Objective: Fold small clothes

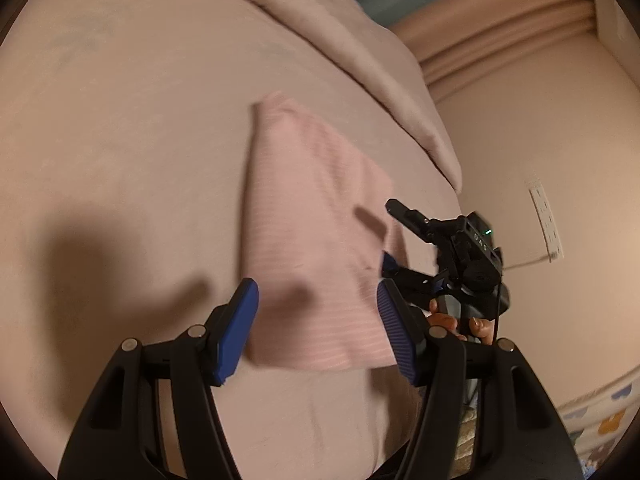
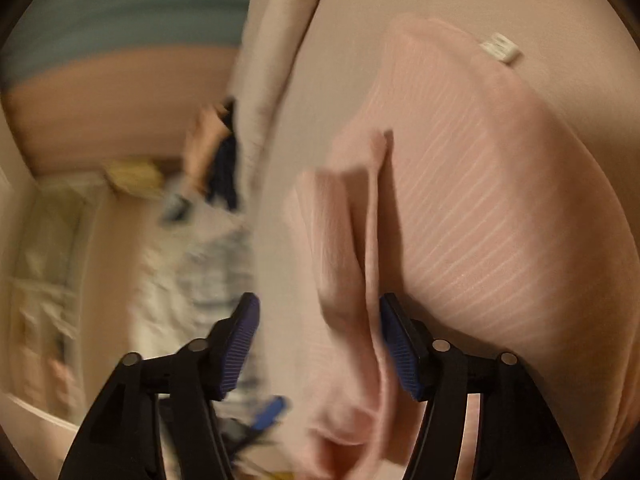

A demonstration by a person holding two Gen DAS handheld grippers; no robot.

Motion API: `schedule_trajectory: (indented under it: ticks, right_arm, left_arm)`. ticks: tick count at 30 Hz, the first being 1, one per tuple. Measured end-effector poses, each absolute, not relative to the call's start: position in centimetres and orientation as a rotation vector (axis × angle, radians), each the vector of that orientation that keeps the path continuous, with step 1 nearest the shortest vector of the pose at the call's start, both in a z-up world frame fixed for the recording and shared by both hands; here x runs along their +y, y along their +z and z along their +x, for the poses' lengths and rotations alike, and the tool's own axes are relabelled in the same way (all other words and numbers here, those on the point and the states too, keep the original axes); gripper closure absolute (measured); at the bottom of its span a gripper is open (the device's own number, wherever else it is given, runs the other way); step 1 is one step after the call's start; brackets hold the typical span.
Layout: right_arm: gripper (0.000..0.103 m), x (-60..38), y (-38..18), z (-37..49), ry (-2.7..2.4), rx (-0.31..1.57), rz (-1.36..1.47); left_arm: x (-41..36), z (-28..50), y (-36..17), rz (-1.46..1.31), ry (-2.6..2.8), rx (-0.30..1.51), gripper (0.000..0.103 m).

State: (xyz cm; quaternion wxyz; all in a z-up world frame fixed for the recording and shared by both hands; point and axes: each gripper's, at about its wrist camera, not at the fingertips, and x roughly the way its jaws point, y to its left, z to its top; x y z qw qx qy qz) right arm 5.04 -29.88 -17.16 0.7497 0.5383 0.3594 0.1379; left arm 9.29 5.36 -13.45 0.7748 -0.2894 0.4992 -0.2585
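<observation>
Right now you are holding the left gripper (image 1: 318, 332) with its blue pads spread wide apart, gripping nothing, and the pink striped garment (image 1: 316, 216) is lying straight ahead of it on the pale pink bed sheet (image 1: 120, 160). Its near hem is sitting between your two pads in the picture, though whether they are touching the cloth or hovering above it cannot be told. The garment's long axis is running away from this claw, from the hem near the pads up toward its far corner, leaning a little to the left.

Your right gripper (image 2: 320, 344) is also standing wide apart, clamped on nothing. In its own blurred view a raised fold (image 2: 352, 248) of the same garment is rising between its pads, just inside the right-hand pad, with the broad striped panel spreading off to the right and a white label (image 2: 501, 48) at the far end. Seen from the left claw, the right one is working at the garment's right edge, just beside it, so it is probably the nearer to the fold. Closing there looks like your next move; the loose cloth may slip out.
</observation>
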Motion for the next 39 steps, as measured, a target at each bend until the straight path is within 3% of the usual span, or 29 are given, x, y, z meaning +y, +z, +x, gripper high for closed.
schedule_trajectory:
  ticks: [1, 2, 3, 5, 7, 14, 25, 27, 31, 39]
  right_arm:
    - [0.049, -29.3, -16.6, 5.4, 0.272, 0.810, 1.090]
    - [0.071, -28.5, -15.6, 5.9, 0.216, 0.833, 0.955]
    - [0.080, -28.1, -15.1, 6.2, 0.183, 0.848, 0.875]
    - [0.091, -27.1, -13.4, 6.8, 0.134, 0.845, 0.719]
    - [0.092, -26.6, -11.5, 6.9, 0.101, 0.806, 0.588]
    - [0.093, -29.3, -5.9, 4.5, 0.080, 0.683, 0.445]
    - [0.093, -34.0, -13.8, 6.0, -0.028, 0.865, 0.498]
    - [0.088, -34.1, -14.0, 6.1, -0.042, 0.877, 0.491]
    - [0.059, -34.3, -12.8, 4.6, -0.110, 0.822, 0.455]
    - [0.059, -28.5, -10.3, -2.0, -0.024, 0.647, 0.160]
  left_arm:
    - [5.8, 9.0, -13.8, -0.640, -0.550, 1.085, 0.042]
    - [6.3, 8.7, -14.1, -0.653, -0.539, 1.091, 0.042]
    - [6.7, 8.5, -14.3, -0.662, -0.532, 1.095, 0.042]
    - [7.6, 8.0, -14.7, -0.677, -0.518, 1.101, 0.042]
    - [7.9, 7.9, -15.1, -0.690, -0.506, 1.110, 0.042]
    - [7.7, 8.0, -15.8, -0.693, -0.510, 1.127, 0.042]
    - [5.7, 9.5, -16.5, -0.640, -0.530, 1.180, 0.042]
    - [5.4, 9.5, -16.1, -0.638, -0.535, 1.178, 0.042]
    - [5.2, 9.8, -15.9, -0.611, -0.548, 1.171, 0.042]
    - [1.9, 12.7, -14.6, -0.517, -0.578, 1.140, 0.042]
